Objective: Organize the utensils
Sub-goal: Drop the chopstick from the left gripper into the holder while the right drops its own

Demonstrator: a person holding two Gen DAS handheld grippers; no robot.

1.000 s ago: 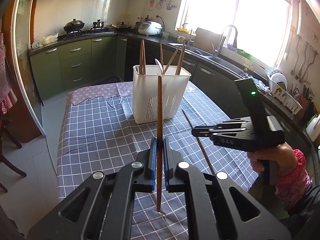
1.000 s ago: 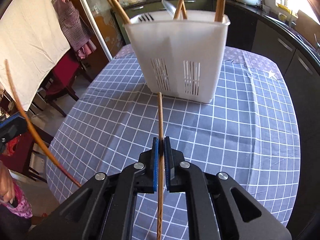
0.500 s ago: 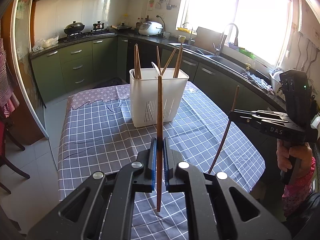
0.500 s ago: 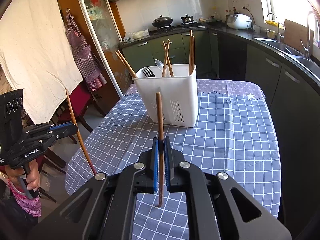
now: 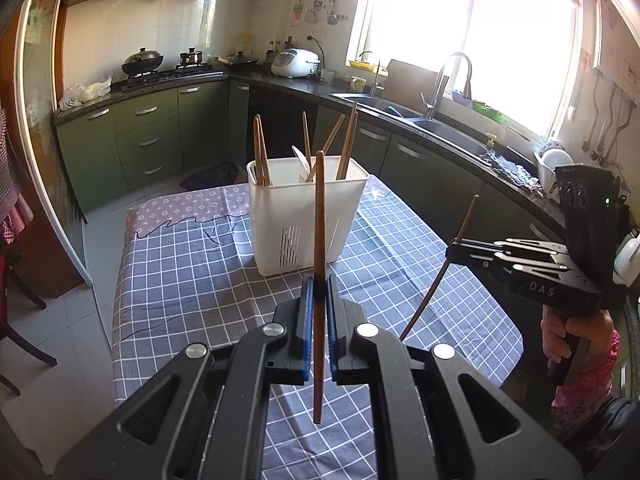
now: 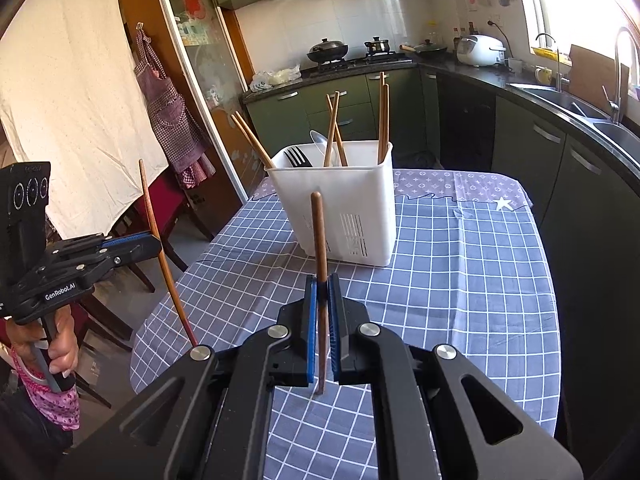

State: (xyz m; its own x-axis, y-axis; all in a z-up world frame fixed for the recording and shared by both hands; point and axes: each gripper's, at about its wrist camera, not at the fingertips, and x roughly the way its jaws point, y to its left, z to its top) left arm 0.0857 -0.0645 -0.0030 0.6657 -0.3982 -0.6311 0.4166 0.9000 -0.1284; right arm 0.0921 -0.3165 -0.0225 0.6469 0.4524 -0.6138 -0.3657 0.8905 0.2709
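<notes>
A white utensil holder (image 5: 306, 216) stands on the checked tablecloth (image 5: 192, 264); it also shows in the right wrist view (image 6: 340, 212). It holds several wooden chopsticks (image 6: 383, 116), a black fork (image 6: 296, 157) and a spoon. My left gripper (image 5: 318, 296) is shut on a brown chopstick (image 5: 319, 216), held upright above the table in front of the holder. My right gripper (image 6: 322, 300) is shut on another brown chopstick (image 6: 319, 240), also upright. Each gripper shows in the other's view, the right (image 5: 454, 245) and the left (image 6: 154, 245).
Green kitchen cabinets (image 5: 148, 140) and a dark counter with a sink (image 5: 432, 120) run behind and to the right of the table. A stove with pots (image 5: 160, 68) is at the back. Chairs (image 6: 132, 264) and a hanging apron (image 6: 168, 108) stand left of the table.
Both grippers have lifted and drawn back from the holder, each with its chopstick. The right chopstick, low over the table a second ago, now stands upright in the air.
</notes>
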